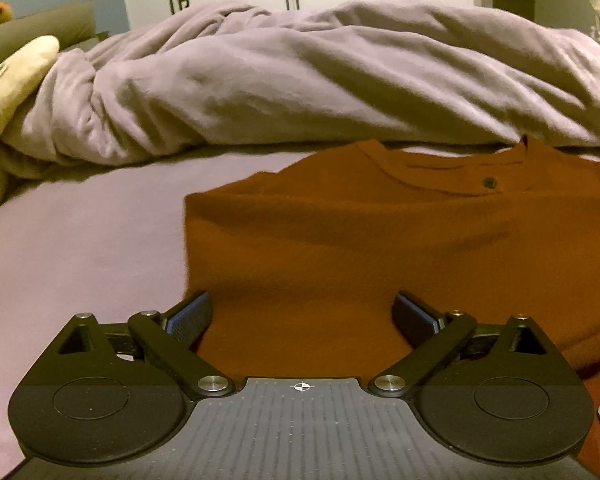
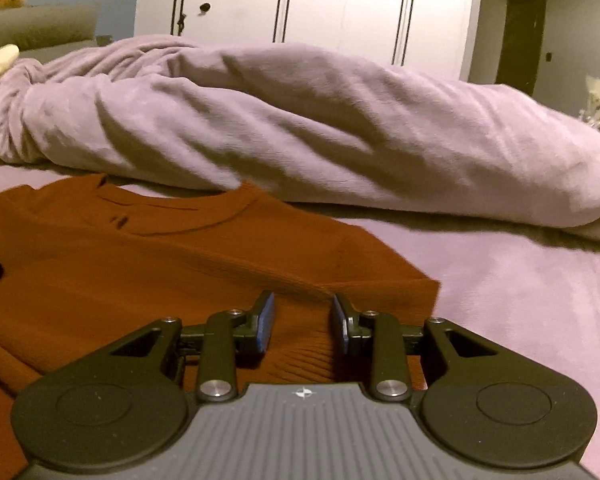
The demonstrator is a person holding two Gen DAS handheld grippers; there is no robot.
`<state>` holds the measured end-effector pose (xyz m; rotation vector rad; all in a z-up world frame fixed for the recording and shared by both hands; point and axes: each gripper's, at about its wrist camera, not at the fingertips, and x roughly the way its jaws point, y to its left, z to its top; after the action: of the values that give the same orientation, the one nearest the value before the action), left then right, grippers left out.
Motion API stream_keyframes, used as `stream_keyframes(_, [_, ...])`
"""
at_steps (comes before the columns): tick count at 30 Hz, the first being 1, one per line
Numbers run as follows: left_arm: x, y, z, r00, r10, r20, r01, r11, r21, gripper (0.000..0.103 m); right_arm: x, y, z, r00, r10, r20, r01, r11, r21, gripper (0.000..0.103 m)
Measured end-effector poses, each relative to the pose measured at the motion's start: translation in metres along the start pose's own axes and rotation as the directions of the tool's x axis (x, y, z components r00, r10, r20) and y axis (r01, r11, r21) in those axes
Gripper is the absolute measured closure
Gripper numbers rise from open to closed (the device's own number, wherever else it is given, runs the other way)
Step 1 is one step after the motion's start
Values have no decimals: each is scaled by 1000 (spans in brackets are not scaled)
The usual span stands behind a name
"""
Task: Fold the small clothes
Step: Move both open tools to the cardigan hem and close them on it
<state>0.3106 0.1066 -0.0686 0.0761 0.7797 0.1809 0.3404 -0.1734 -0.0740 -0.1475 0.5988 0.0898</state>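
A rust-orange small shirt (image 1: 380, 232) lies flat on the lilac bed sheet (image 1: 80, 248), its collar and button toward the far side. My left gripper (image 1: 302, 312) is wide open and low over the shirt's near left part, its fingers apart with cloth between them. In the right wrist view the same shirt (image 2: 160, 256) spreads to the left, its right sleeve ending at a corner. My right gripper (image 2: 303, 320) is open with a narrower gap, low over the cloth near that sleeve; a fold of fabric lies between the fingers, not pinched.
A bunched lilac blanket (image 1: 320, 80) lies across the bed just behind the shirt. A yellow plush toy (image 1: 12, 80) and an olive pillow (image 1: 36, 32) sit at the far left. White wardrobe doors (image 2: 340, 4) stand behind the bed.
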Motion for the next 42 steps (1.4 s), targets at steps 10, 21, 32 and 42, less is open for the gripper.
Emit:
stream_keyframes(10, [-54,56,-29,983,17,-183,-56,976,-210,2,-66,-29,-18,975,-186,-123,199,974,107,37])
stream_keyframes(21, [-174,58,-134,971,-68,-230,7,966,-258,1,-239,-37,-137,965,74,-250,21,934,357,37])
stream_keyframes(32, [-193,47,-160,955,-116,-272,25,948,-317,11,-267,-34,-174,930,255,-264,-110,880,463,60])
stream_keyframes(42, [-199,54,-161,953,-115,-280,13,940,-341,28,-260,-37,-177,909,333,-250,-142,813,565,84])
